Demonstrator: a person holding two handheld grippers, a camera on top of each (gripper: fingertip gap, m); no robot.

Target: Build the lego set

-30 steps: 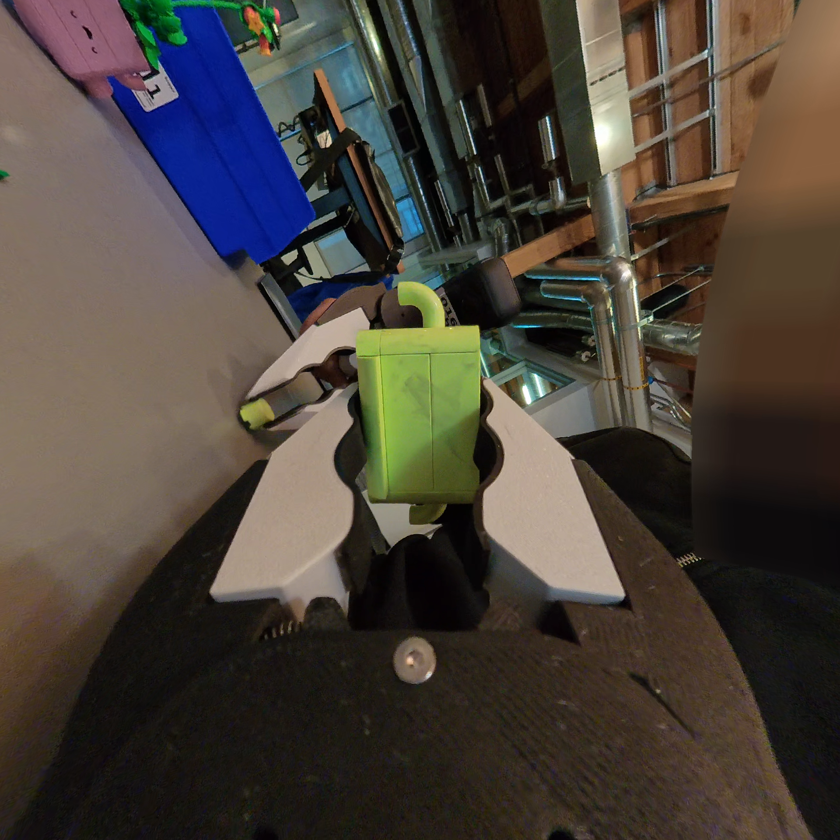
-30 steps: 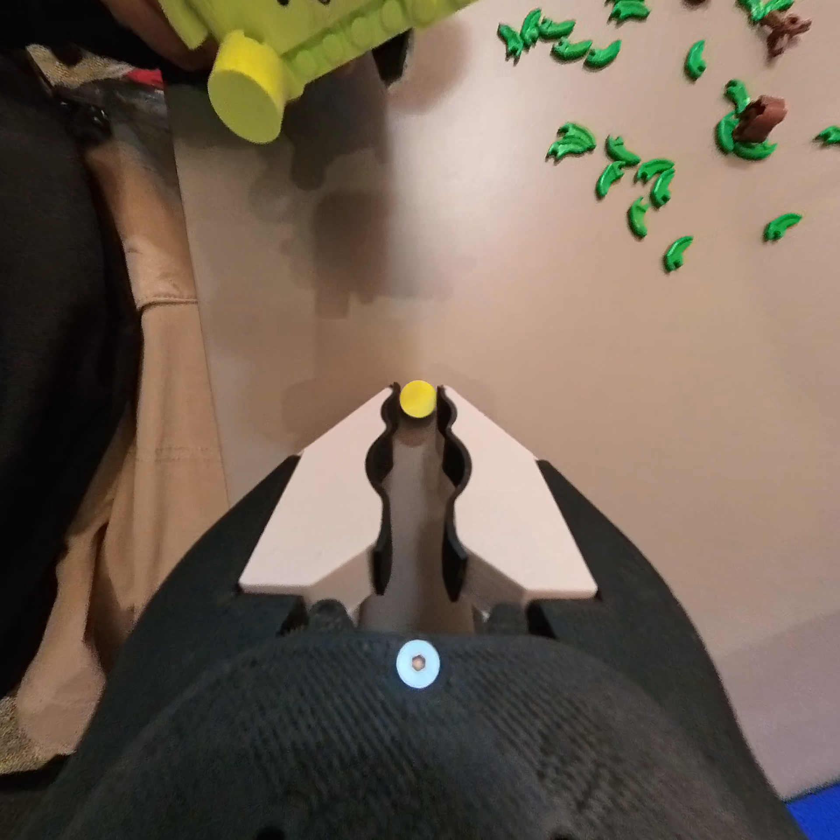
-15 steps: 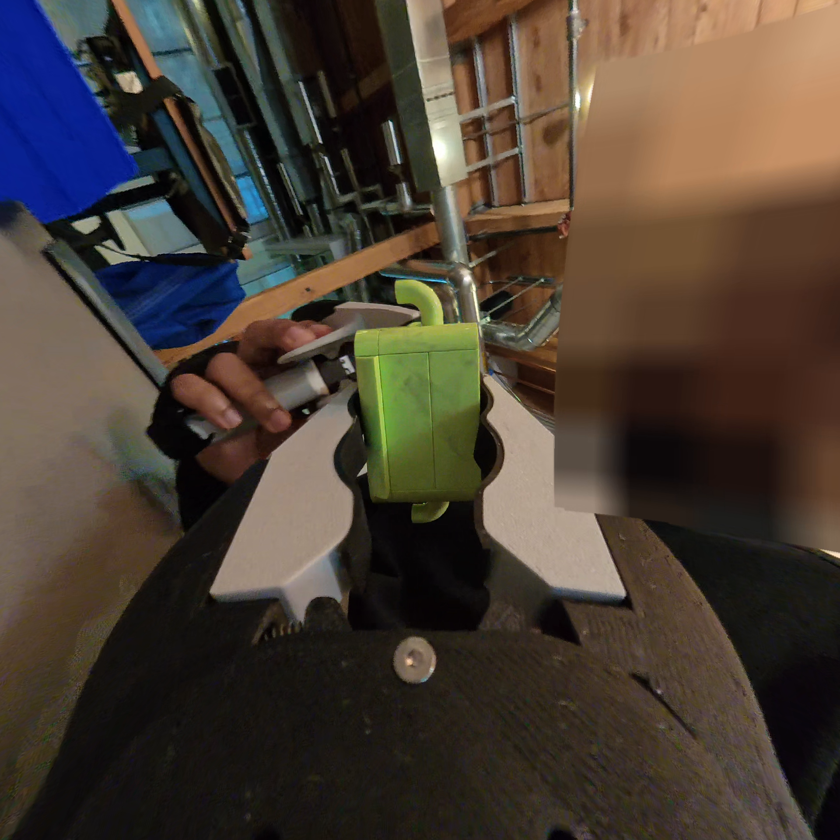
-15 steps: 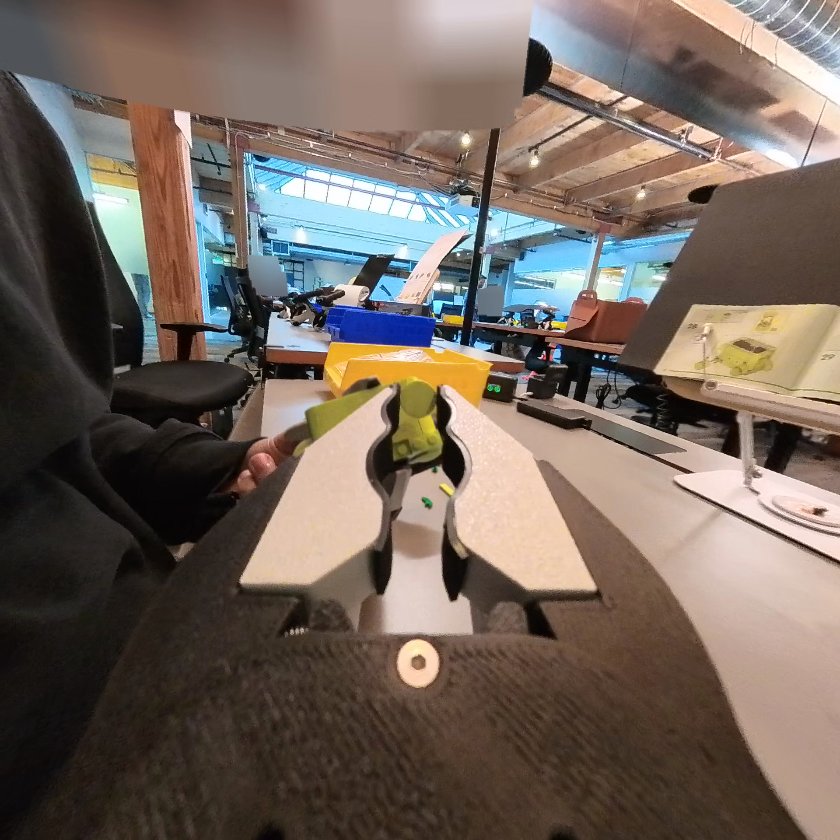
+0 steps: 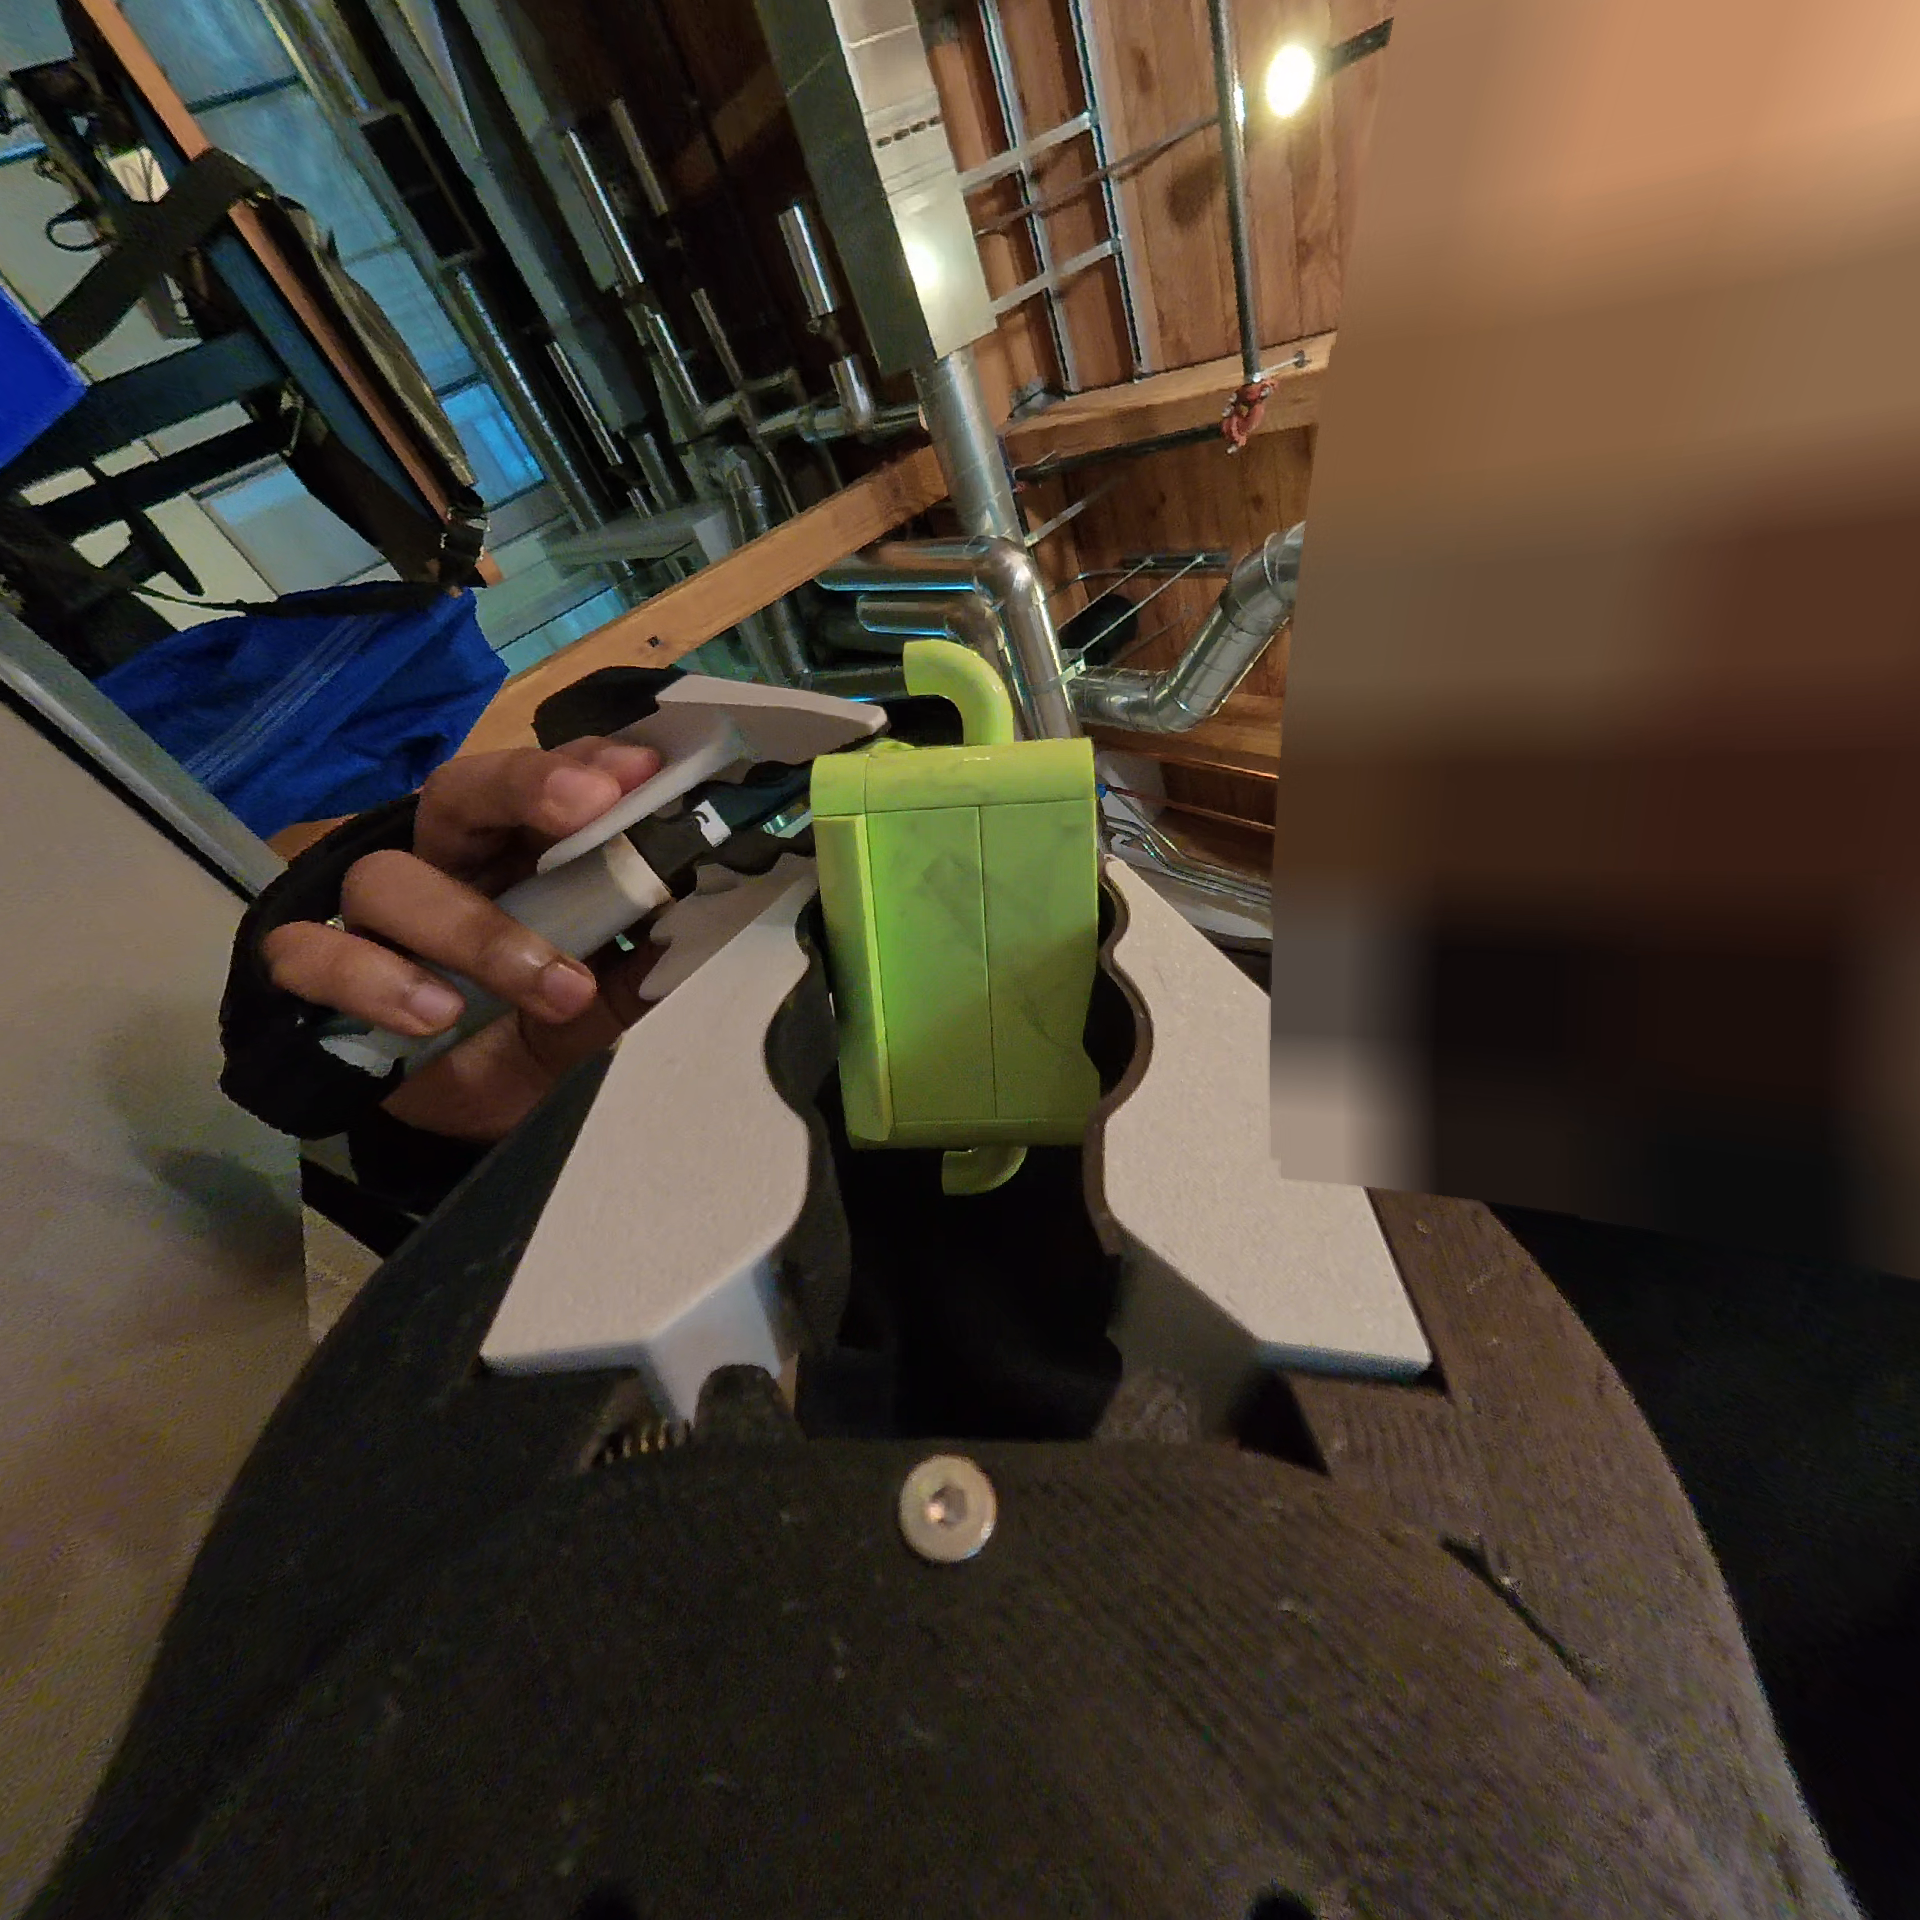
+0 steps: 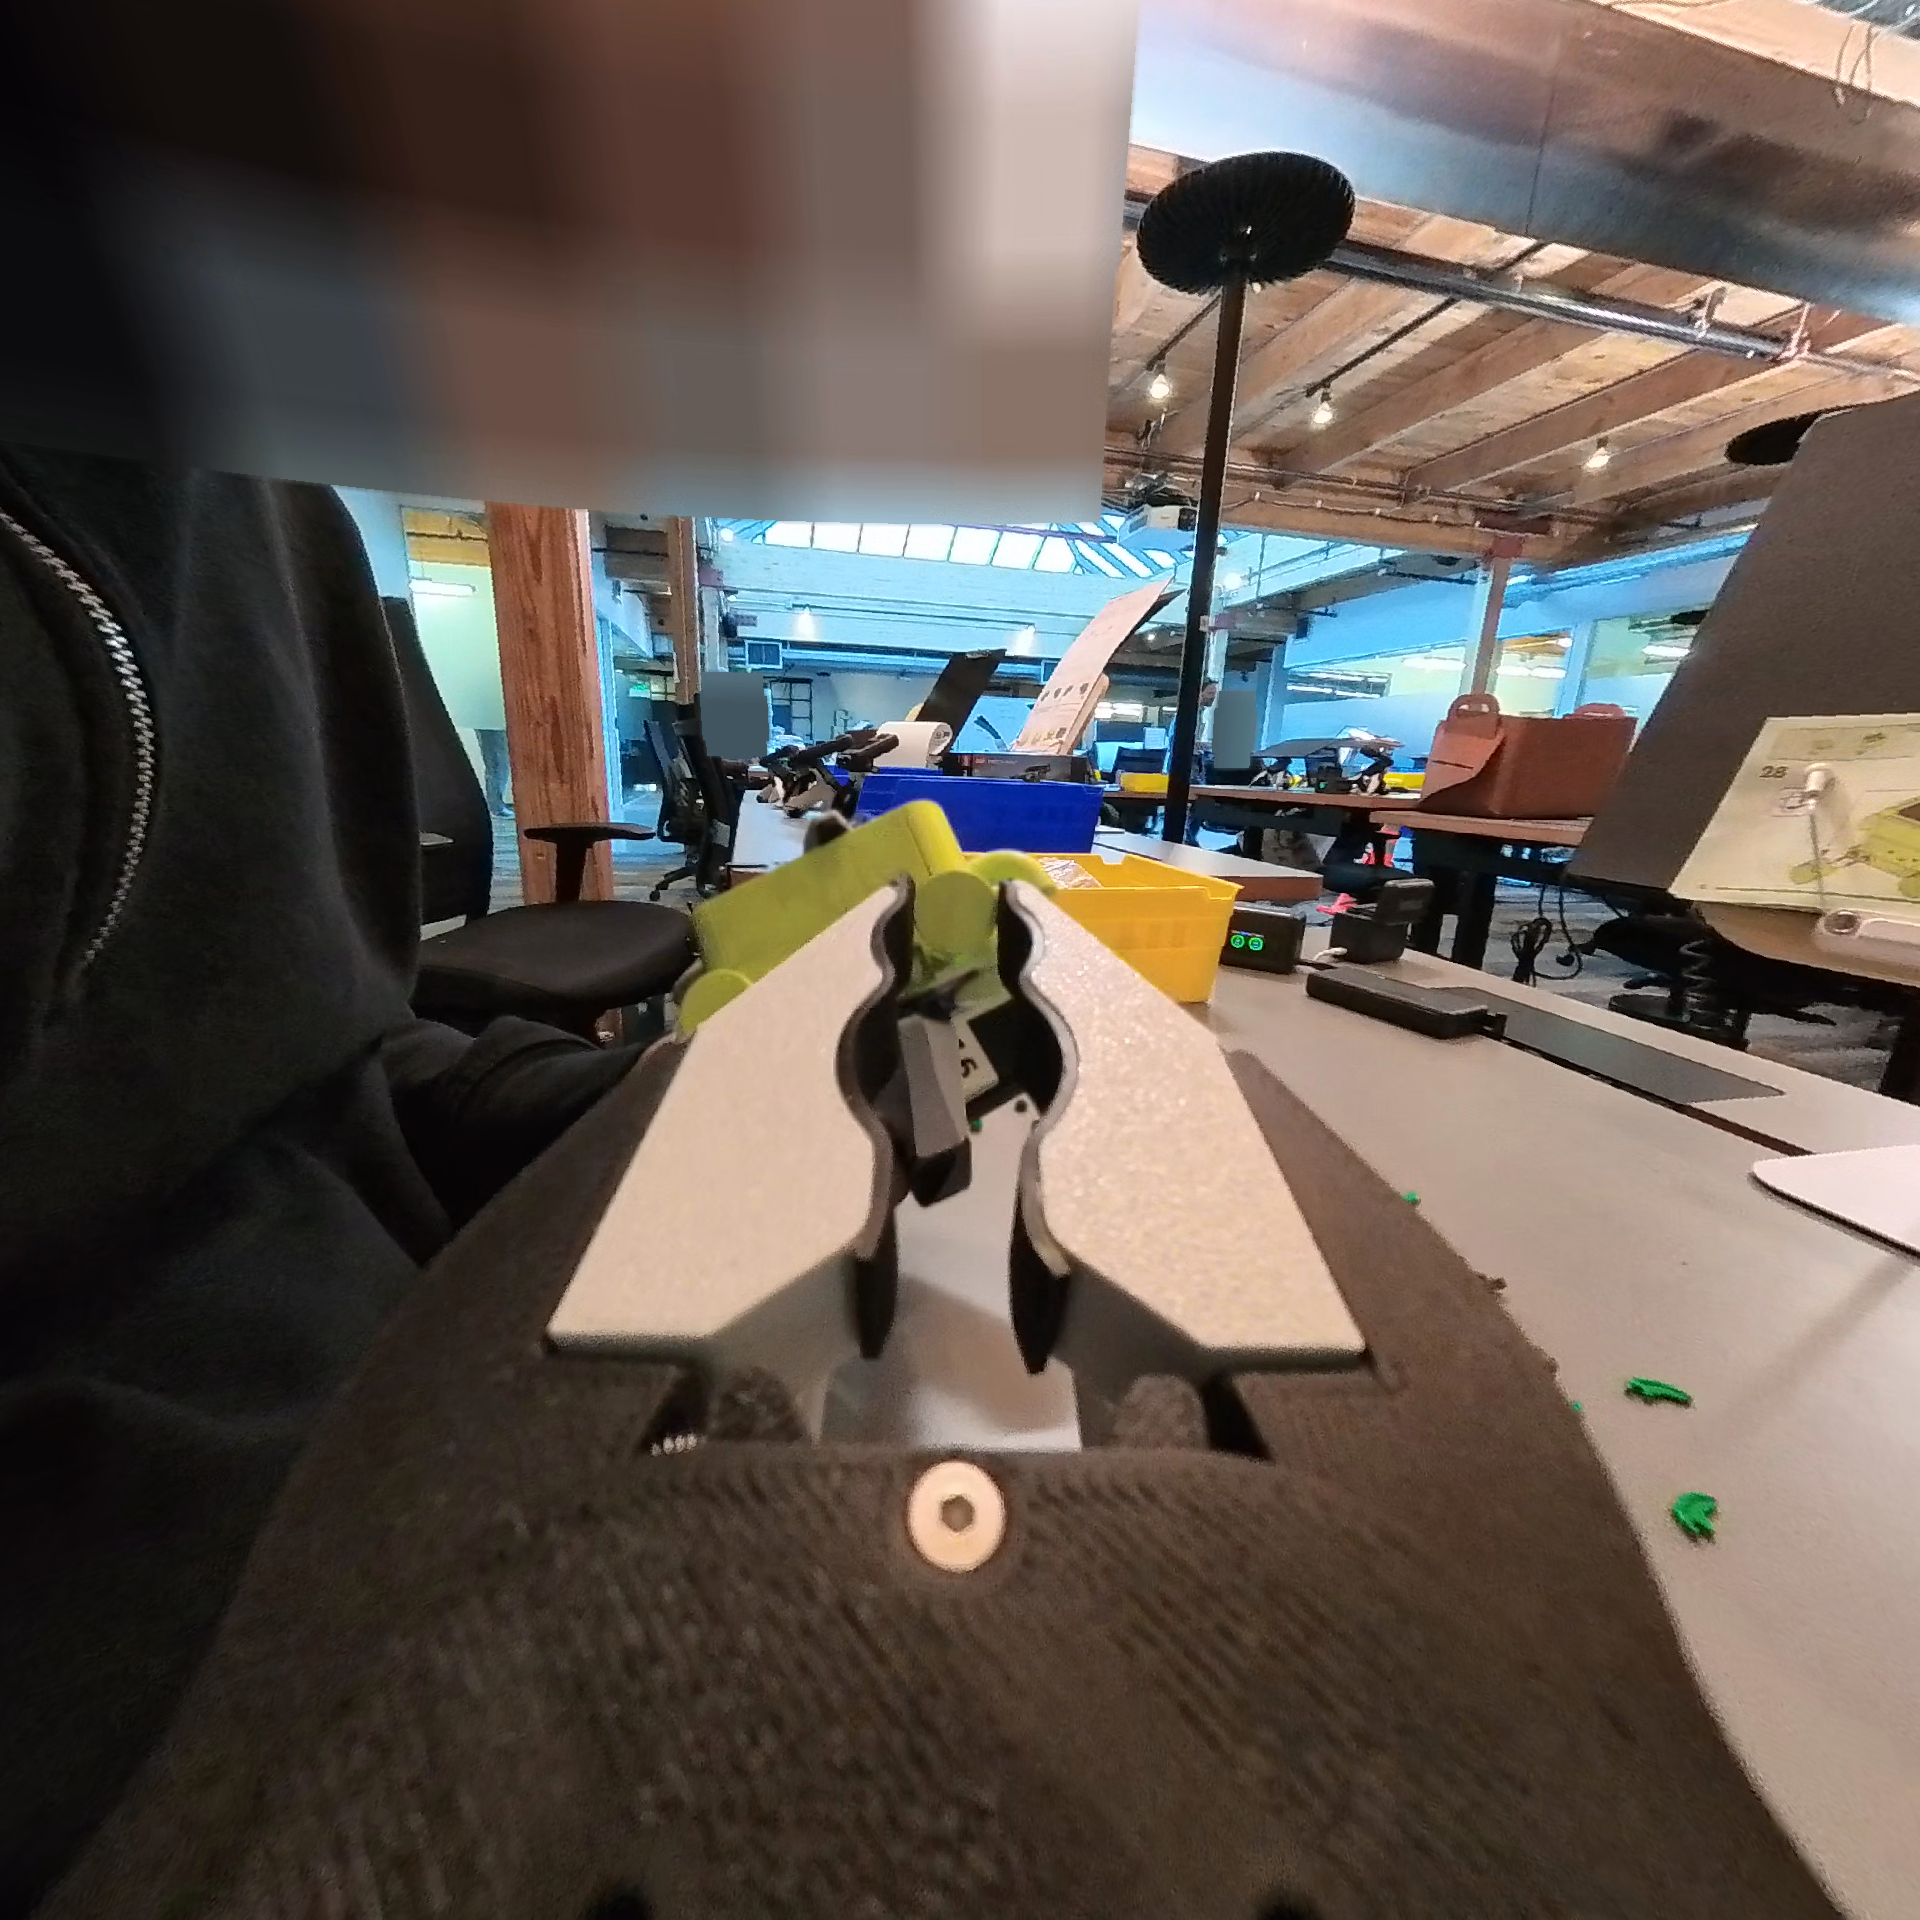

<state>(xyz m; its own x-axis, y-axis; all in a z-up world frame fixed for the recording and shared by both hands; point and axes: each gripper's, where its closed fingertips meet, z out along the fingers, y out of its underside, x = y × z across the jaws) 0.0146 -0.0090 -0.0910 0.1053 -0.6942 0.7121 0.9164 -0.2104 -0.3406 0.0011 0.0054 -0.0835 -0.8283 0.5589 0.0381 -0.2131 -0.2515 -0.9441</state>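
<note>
My left gripper (image 5: 961,883) is shut on a lime green lego build (image 5: 966,956), a smooth-sided block with a curved hook at its top. Both pads press on its sides, and it is held up in the air. The build also shows in the right wrist view (image 6: 821,894), just beyond my right gripper (image 6: 956,909). My right gripper is shut on a small yellow-green round piece (image 6: 951,904) at its fingertips, held right against the build. In the left wrist view a hand (image 5: 436,935) holds the right gripper (image 5: 727,821), whose tips reach the build's left side.
A grey table (image 6: 1558,1195) bears loose green leaf pieces (image 6: 1657,1392), a yellow bin (image 6: 1153,935) and a blue bin (image 6: 987,816) behind it. An instruction booklet (image 6: 1829,821) stands on a stand at the right. The person's dark jacket (image 6: 208,935) fills the left. Left and right tips are no more than a few centimetres apart.
My right gripper swung up from above the table, still shut on the round piece, and closed in on the build. My left gripper tilted upward with the build still in its grasp.
</note>
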